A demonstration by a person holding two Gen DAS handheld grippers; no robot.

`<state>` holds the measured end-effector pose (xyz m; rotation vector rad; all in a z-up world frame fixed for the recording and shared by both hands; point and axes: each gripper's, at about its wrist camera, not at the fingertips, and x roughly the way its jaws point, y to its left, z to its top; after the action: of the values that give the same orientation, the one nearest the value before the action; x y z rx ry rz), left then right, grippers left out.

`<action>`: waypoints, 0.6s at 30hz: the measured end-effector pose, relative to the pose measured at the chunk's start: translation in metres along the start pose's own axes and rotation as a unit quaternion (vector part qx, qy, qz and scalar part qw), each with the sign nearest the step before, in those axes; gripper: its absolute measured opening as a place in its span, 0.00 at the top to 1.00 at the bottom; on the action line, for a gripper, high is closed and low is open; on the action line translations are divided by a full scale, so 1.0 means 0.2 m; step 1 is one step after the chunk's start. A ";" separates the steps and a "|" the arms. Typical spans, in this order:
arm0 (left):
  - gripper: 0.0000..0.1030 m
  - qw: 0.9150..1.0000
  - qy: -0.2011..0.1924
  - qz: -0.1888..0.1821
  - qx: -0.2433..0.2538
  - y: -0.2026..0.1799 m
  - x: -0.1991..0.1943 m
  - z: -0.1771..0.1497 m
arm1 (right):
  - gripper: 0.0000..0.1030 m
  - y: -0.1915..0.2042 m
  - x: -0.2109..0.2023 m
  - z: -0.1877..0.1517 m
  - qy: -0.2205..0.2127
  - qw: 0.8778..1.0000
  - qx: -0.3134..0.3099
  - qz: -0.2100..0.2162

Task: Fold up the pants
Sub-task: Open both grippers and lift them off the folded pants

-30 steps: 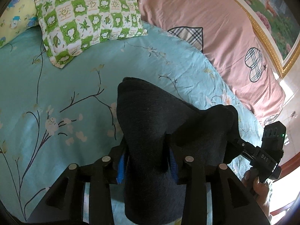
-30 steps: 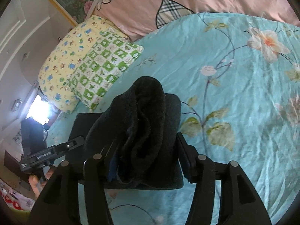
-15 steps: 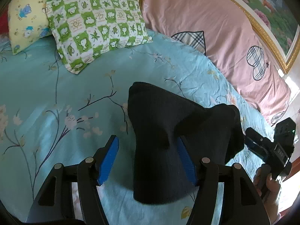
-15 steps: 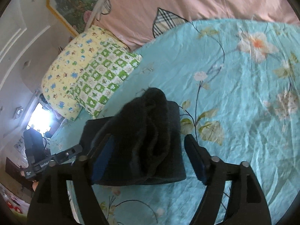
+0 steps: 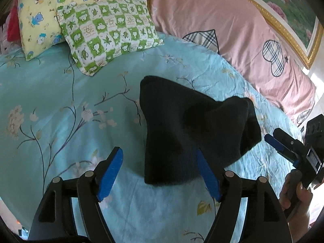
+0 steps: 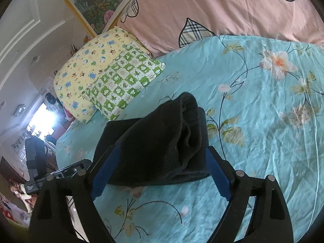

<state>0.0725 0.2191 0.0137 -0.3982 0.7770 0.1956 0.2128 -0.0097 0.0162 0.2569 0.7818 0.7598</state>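
Folded black pants lie in a thick bundle on the turquoise floral bedsheet. My left gripper is drawn back at their near end, jaws opening. Its left blue pad stands clear of the cloth and its right pad sits beside the pants' edge. In the right wrist view the pants rest between the fingers of my right gripper, whose jaws are also opening and grip nothing. Each view shows the other gripper at the side: the right gripper, and the left gripper.
A green-checked pillow and a yellow cartoon pillow lie at the head of the bed. A pink quilt with plaid hearts runs along the far side under a framed painting. A hand holds the right gripper.
Both grippers were shut on the pants. Their jaws have spread and let go, and both have backed away. The pants have dropped onto the sheet.
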 end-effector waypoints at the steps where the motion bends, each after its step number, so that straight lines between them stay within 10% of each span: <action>1: 0.27 1.000 0.001 0.002 0.001 0.00 0.00 -0.01 | 0.15 0.00 0.00 -0.01 0.001 1.000 -0.002 -0.002; 18: 0.24 0.996 -0.019 0.062 0.064 -0.12 -0.08 -0.15 | 0.10 0.14 -0.03 -0.18 0.028 0.993 -0.104 -0.038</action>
<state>0.0494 0.1846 0.0118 -0.2252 0.7734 0.2674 0.1696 0.0033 0.0087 0.0180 0.7556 0.7723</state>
